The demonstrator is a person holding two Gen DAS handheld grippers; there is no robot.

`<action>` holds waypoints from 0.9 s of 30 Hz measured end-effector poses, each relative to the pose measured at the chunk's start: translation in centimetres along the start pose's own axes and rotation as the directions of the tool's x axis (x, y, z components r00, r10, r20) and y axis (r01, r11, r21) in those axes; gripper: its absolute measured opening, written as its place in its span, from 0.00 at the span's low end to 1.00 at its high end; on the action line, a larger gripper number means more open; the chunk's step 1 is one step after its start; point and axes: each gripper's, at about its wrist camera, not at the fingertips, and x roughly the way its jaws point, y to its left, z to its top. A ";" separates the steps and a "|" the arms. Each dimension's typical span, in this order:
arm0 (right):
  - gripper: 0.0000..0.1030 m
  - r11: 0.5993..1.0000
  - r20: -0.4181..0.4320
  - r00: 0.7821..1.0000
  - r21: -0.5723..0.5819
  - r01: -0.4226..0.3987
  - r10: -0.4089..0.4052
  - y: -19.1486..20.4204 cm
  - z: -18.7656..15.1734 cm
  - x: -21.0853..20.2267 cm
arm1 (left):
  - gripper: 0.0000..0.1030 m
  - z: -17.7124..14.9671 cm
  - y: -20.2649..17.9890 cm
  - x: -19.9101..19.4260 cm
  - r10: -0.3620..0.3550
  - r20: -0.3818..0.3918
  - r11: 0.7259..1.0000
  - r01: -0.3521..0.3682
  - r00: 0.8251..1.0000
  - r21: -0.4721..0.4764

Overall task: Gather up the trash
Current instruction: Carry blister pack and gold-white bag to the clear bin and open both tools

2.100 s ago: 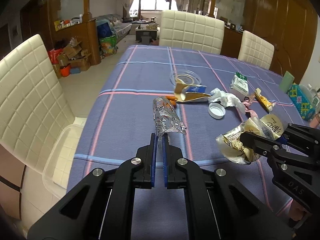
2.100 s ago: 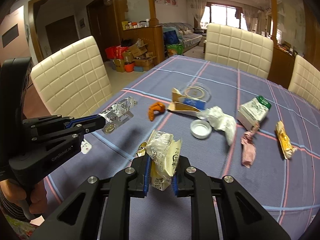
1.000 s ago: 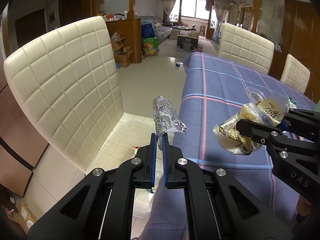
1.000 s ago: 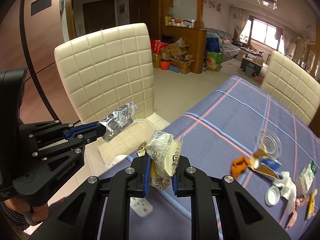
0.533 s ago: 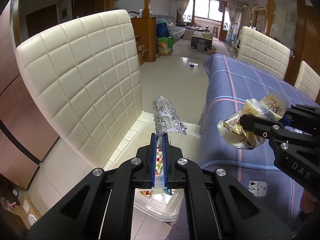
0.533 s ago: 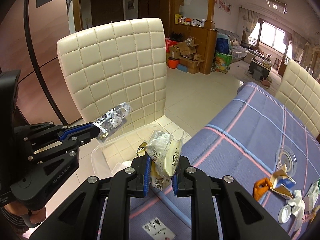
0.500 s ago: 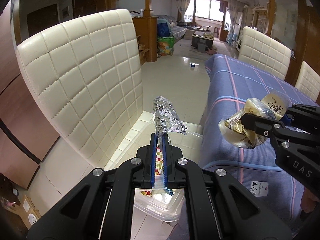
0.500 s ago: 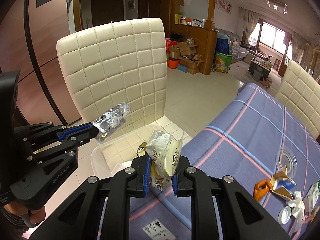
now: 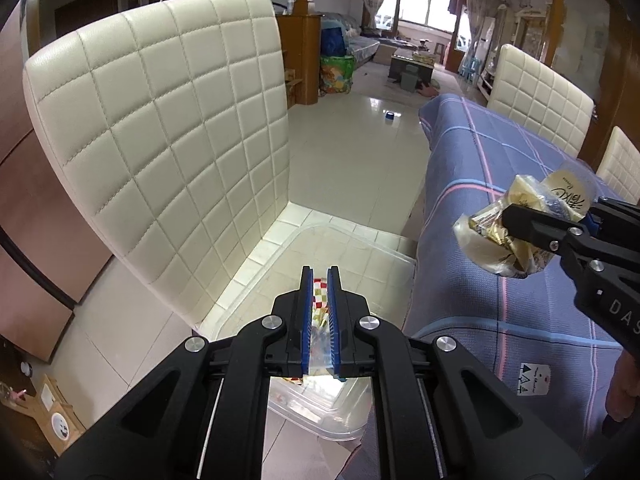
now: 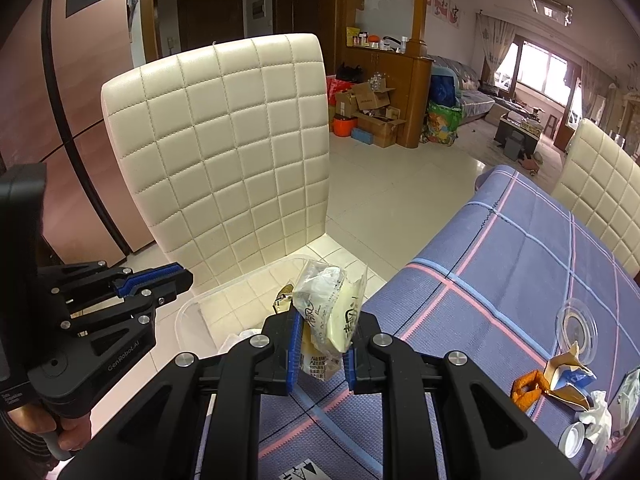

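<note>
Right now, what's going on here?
A person with a handheld gripper in each hand is clearing trash from the table into a clear plastic bin on the chair seat. The left gripper hangs over the bin, jaws slightly apart with nothing between them. The right gripper is shut on a crumpled snack wrapper near the table edge. More litter remains on the blue tablecloth.

Bin (image 9: 352, 236) on chair (image 9: 168, 128) seat, left of counter (image 9: 500, 280) edge — wrapper (image 10: 332, 312) above counter's near corner.
</note>
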 end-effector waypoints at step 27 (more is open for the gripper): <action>0.55 0.994 0.039 0.998 -0.099 0.046 -0.043 3.6 1.3 2.0 | 0.96 -1.1 3.9 -2.8 0.157 0.107 0.986 -0.150 0.982 -0.067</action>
